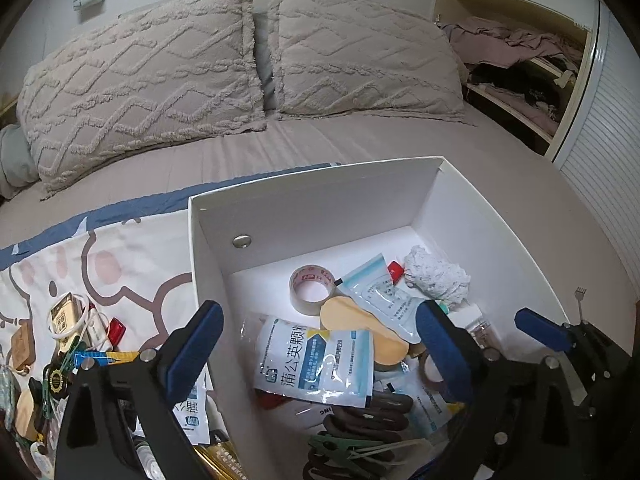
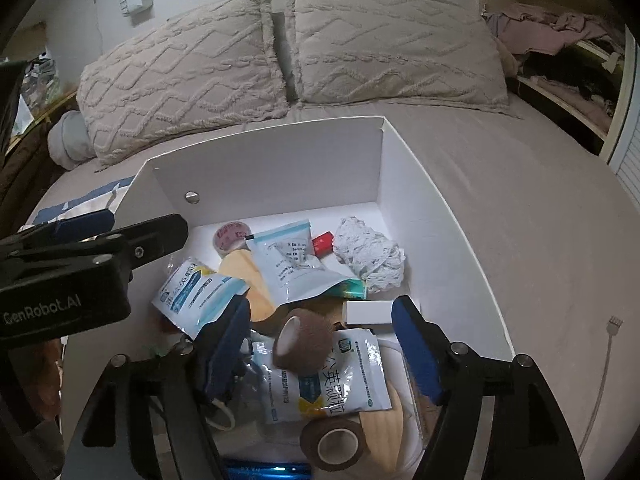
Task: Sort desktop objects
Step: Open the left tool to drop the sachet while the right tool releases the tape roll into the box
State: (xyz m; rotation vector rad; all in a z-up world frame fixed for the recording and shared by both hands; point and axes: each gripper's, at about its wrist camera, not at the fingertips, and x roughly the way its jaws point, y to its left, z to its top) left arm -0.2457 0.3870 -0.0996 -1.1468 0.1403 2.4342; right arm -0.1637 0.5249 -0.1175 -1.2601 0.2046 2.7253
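Observation:
A white box (image 1: 320,200) stands on the bed and holds several items: a medicine sachet (image 1: 316,360), a clear tape roll (image 1: 312,286), a crumpled tissue (image 1: 436,274) and clips. My left gripper (image 1: 320,352) is open and empty, straddling the box's left wall. In the right wrist view the box (image 2: 264,160) shows a brown wrap roll (image 2: 302,340) in mid-air over a sachet (image 2: 332,376). My right gripper (image 2: 320,344) is open above the box, the roll between its fingers but untouched.
Left of the box, a cartoon cloth (image 1: 120,264) carries several loose items: a red clip (image 1: 116,330), a white cable (image 1: 72,320), tags. Two pillows (image 1: 248,64) lie behind. A small fork (image 1: 580,304) lies right of the box. An open wardrobe (image 1: 528,60) stands at far right.

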